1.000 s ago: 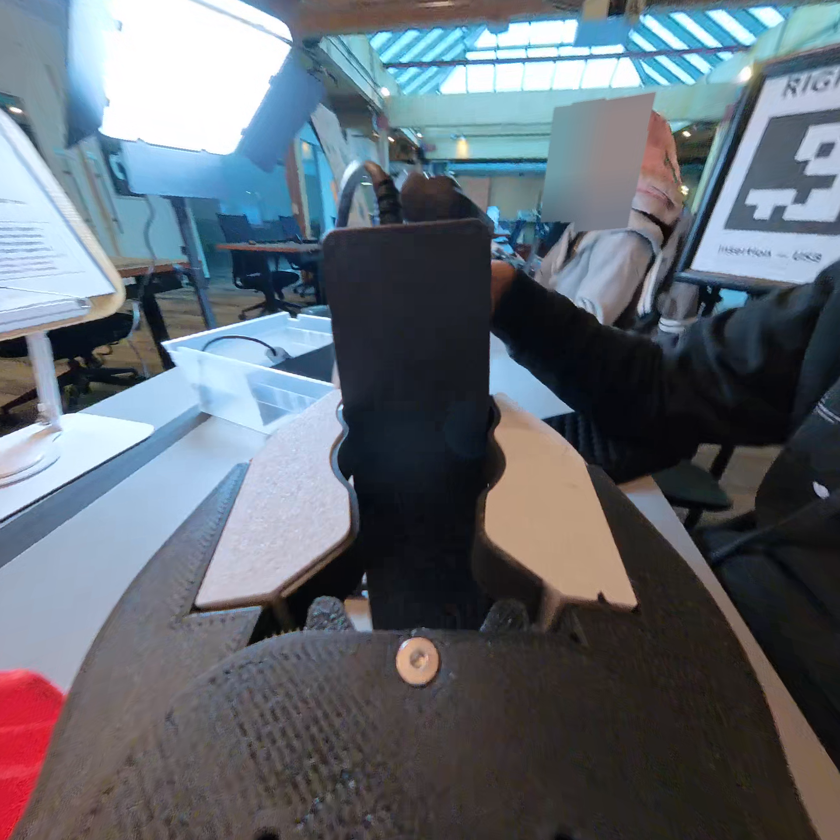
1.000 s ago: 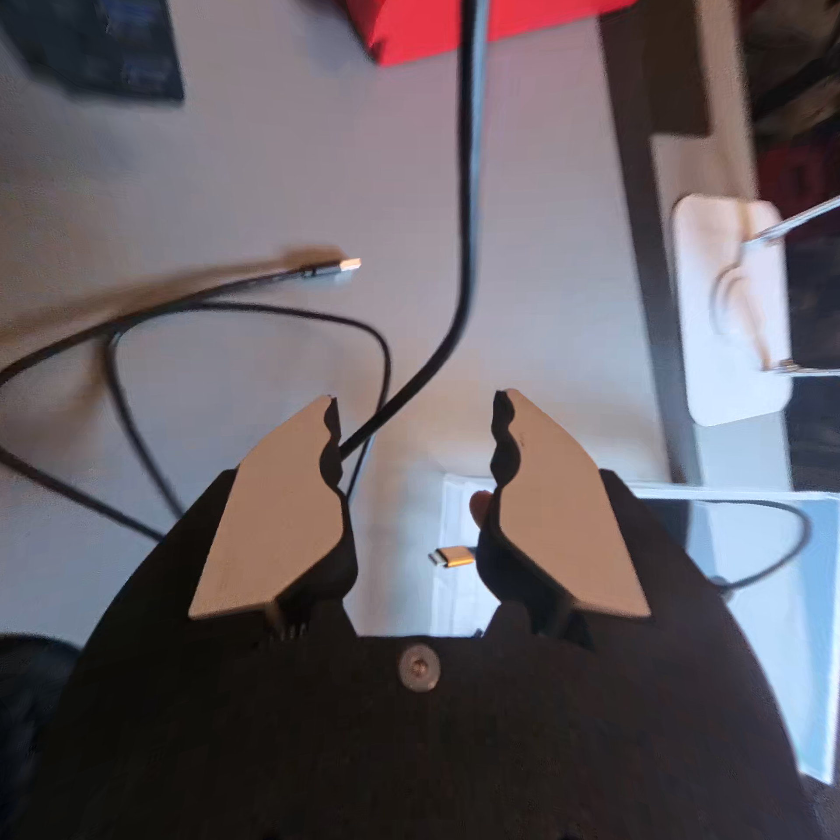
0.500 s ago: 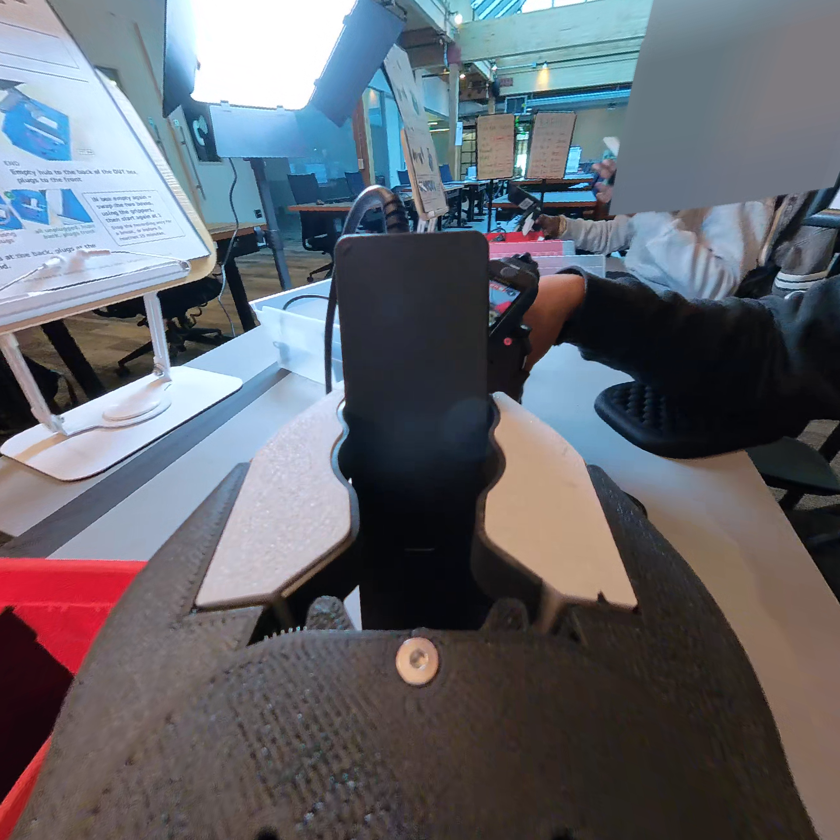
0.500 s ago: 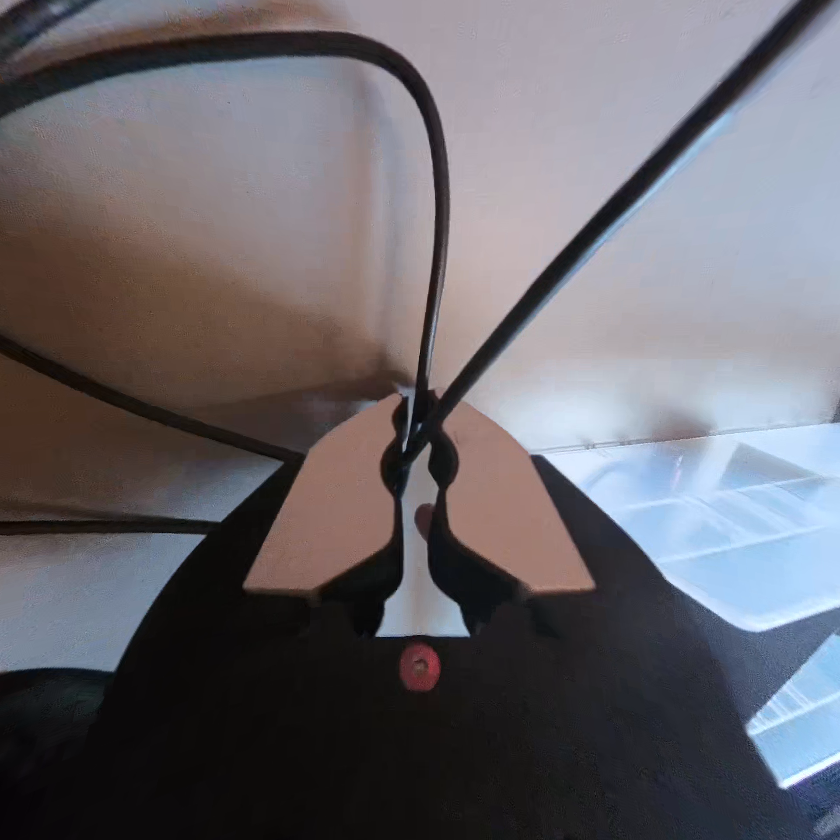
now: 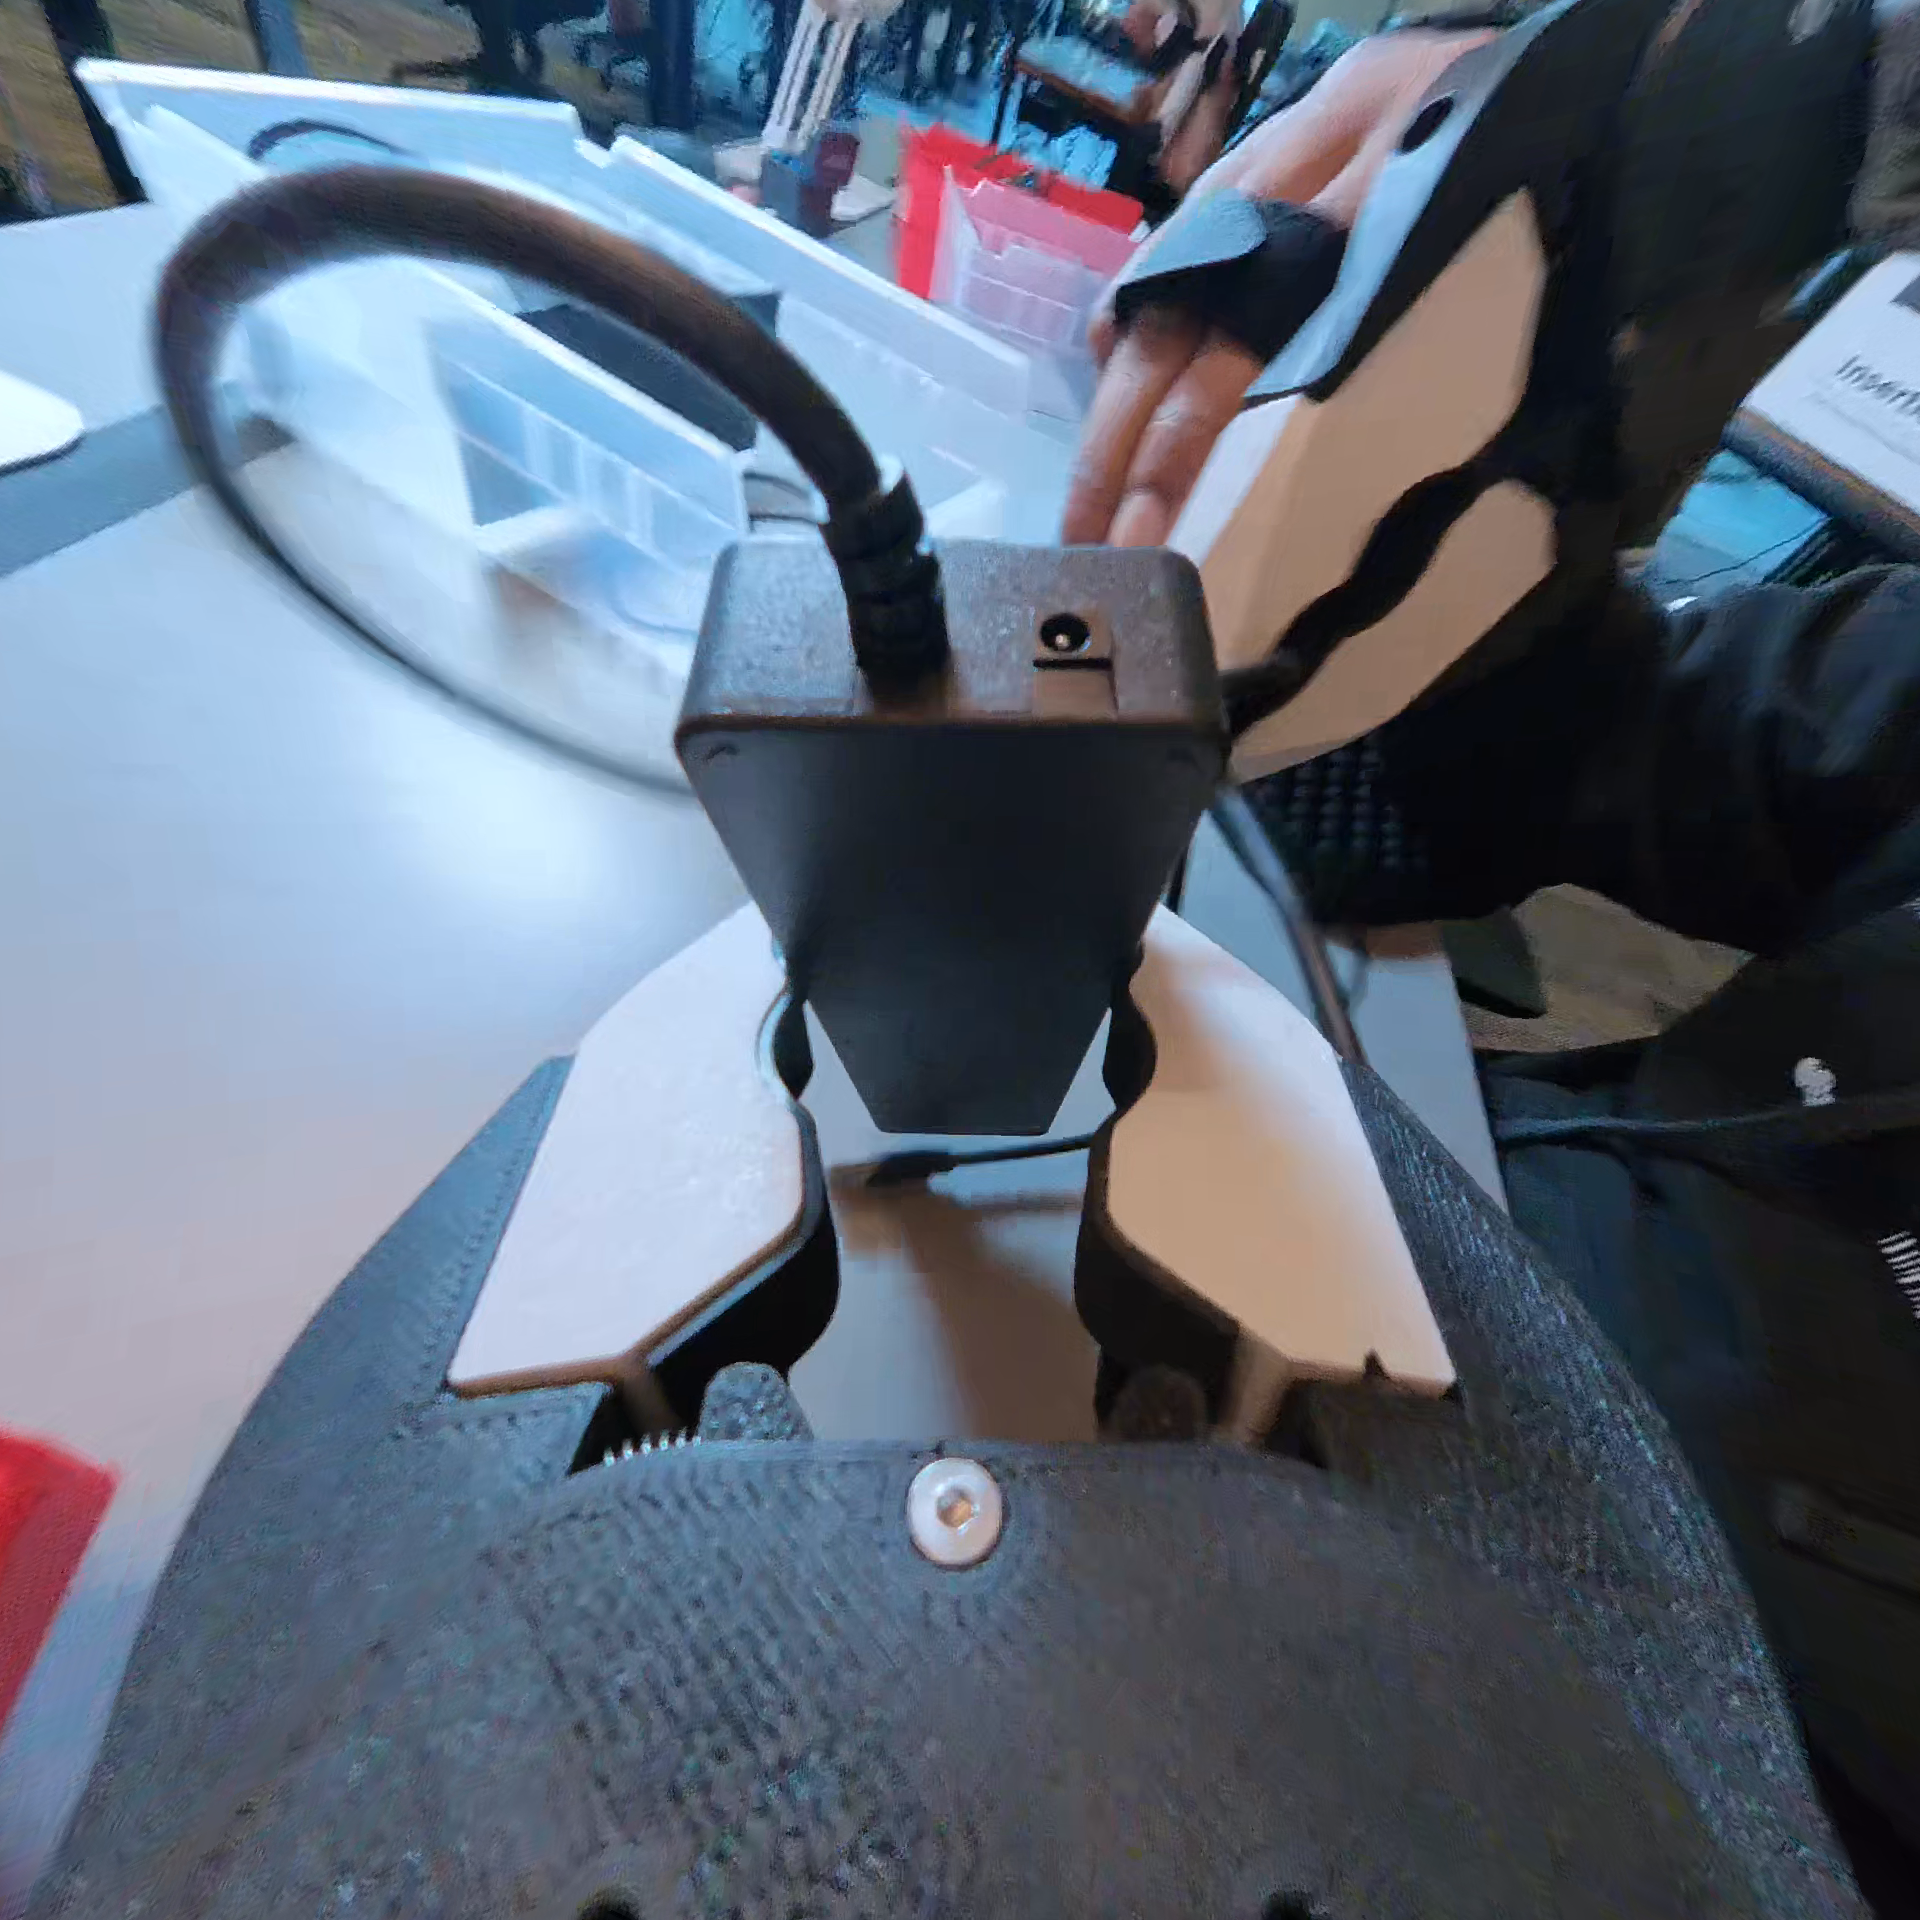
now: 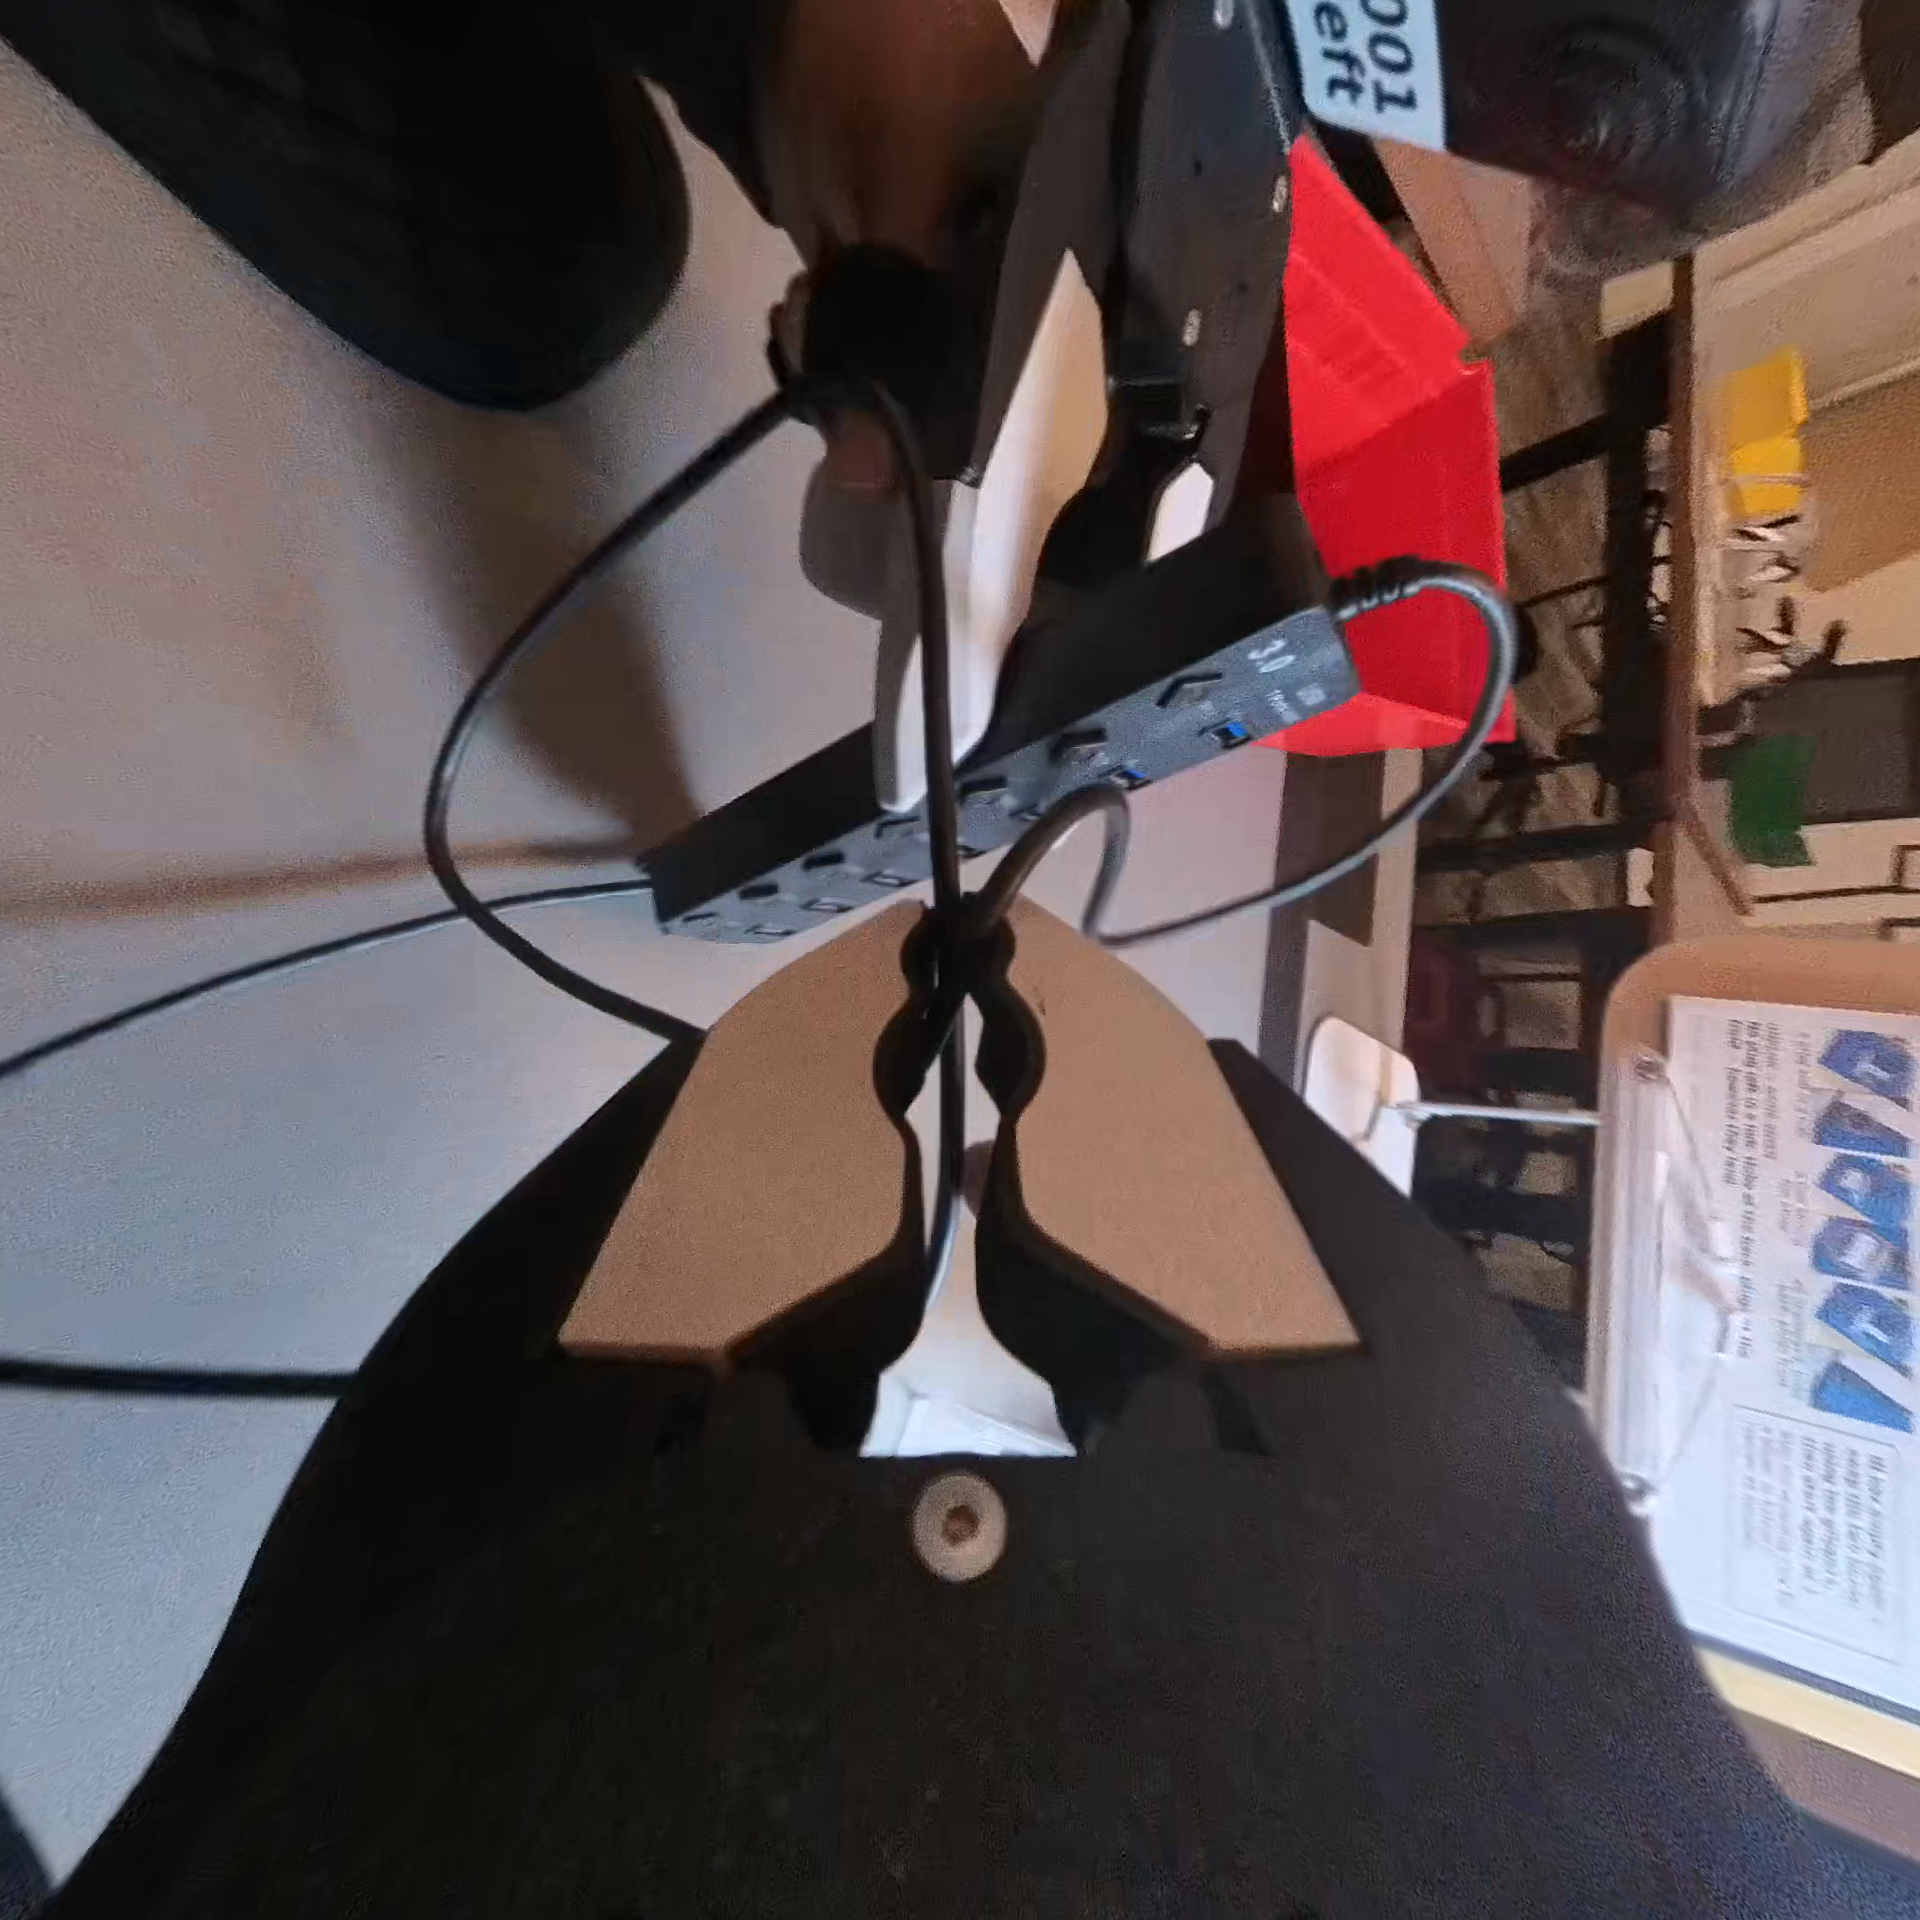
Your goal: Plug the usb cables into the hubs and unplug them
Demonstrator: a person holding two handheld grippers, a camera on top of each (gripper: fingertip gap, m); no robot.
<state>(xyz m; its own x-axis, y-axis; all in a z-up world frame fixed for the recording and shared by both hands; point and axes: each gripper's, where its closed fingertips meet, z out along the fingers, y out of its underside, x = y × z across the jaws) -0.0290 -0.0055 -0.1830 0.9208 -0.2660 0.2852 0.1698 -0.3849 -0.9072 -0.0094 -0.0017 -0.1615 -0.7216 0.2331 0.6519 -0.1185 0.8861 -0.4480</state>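
Note:
My left gripper [image 5: 956,1003] is shut on a black USB hub [image 5: 951,821] and holds it above the white table [image 5: 312,831]. A thick black cable [image 5: 499,244] loops out of the hub's far end. The right gripper [image 5: 1392,592] shows at the upper right, just beyond the hub's corner. In the right wrist view, my right gripper [image 6: 958,930] is shut on thin black USB cables [image 6: 930,623] that cross at its tips. The hub [image 6: 1143,717] hangs just beyond them, port side facing me. The cable plug is hidden.
Clear plastic bins [image 5: 582,457] stand on the table behind the hub. A red bin [image 6: 1382,468] sits past the hub. An instruction sheet on a stand [image 6: 1787,1299] is at the right. Loose black cables [image 6: 260,966] lie on the table. Spacing between my two grippers at the tips: around 4 cm.
My left gripper has tipped downward with the hub still in it. My right gripper closed on the cables, lifted them off the table and turned toward the hub.

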